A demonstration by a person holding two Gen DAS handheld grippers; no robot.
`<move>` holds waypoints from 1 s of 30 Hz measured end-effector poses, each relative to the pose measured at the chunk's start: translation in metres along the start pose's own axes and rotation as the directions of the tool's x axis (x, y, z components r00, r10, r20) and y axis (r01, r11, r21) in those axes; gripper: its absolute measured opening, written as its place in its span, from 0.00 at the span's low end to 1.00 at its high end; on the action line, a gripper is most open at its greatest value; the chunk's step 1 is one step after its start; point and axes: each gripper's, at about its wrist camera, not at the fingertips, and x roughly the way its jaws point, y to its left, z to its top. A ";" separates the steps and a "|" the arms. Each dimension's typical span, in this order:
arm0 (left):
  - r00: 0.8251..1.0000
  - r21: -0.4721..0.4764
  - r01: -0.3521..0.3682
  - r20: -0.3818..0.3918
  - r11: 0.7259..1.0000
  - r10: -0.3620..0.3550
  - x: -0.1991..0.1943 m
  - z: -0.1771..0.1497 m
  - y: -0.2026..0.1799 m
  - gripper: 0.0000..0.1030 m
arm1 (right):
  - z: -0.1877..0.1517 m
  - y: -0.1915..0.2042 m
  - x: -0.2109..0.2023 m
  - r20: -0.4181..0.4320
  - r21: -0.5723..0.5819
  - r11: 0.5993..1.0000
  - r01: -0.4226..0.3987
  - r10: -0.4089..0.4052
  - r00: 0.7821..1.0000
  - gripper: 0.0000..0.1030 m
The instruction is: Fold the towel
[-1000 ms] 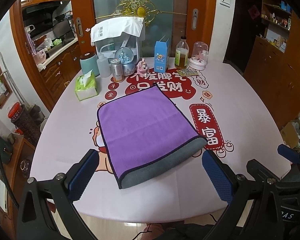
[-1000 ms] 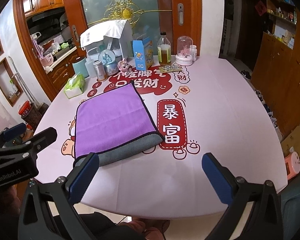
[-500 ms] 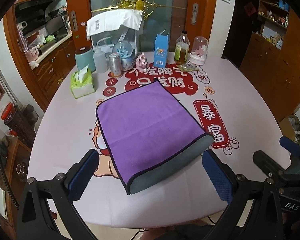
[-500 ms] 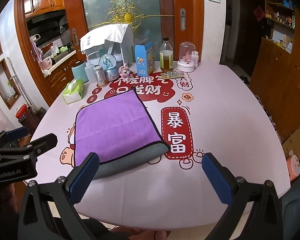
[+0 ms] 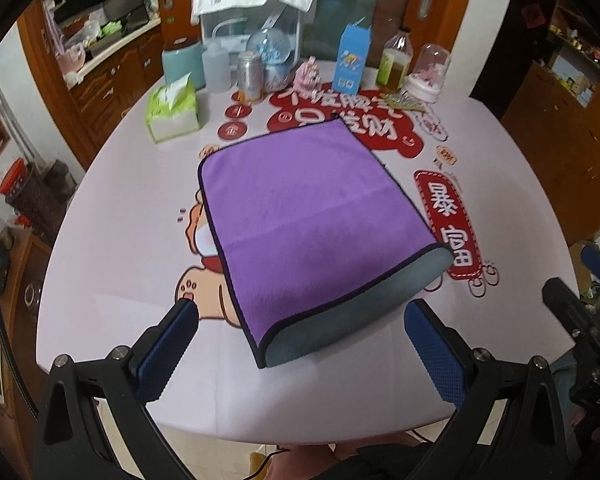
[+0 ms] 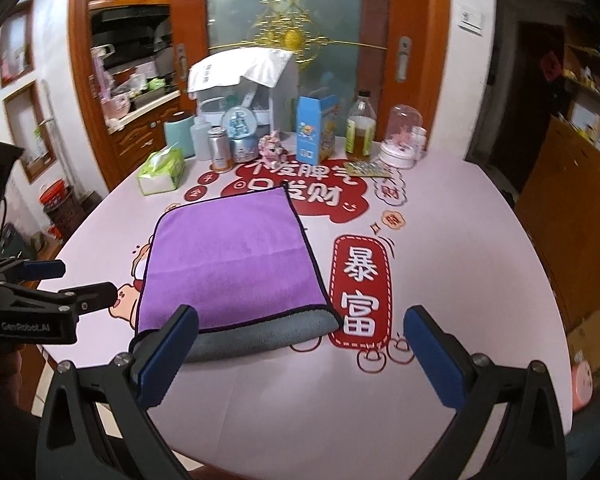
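A purple towel (image 5: 312, 216) with a grey underside lies folded flat on the pink table (image 5: 112, 248); its grey folded edge faces me. It also shows in the right wrist view (image 6: 236, 264). My left gripper (image 5: 300, 344) is open and empty, held just above the towel's near grey edge. My right gripper (image 6: 300, 348) is open and empty, near the towel's near right corner. The left gripper shows at the left edge of the right wrist view (image 6: 52, 284); the right gripper shows at the right edge of the left wrist view (image 5: 580, 300).
At the table's far side stand a green tissue box (image 5: 172, 114), a metal can (image 5: 250, 76), a snow globe (image 5: 274, 60), a blue carton (image 5: 350, 64), an oil bottle (image 5: 394, 60) and a glass dome (image 5: 428, 76). Wooden cabinets (image 5: 572, 128) stand to the right.
Both grippers have moved forward and lower toward the towel's near edge. The towel has not moved. Both stay open.
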 end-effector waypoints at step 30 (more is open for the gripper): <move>0.973 -0.112 -0.172 -0.177 0.979 0.150 0.113 -0.025 0.006 0.99 | -0.023 -0.033 0.130 -0.167 -0.297 0.915 -0.272 0.231 0.959 0.90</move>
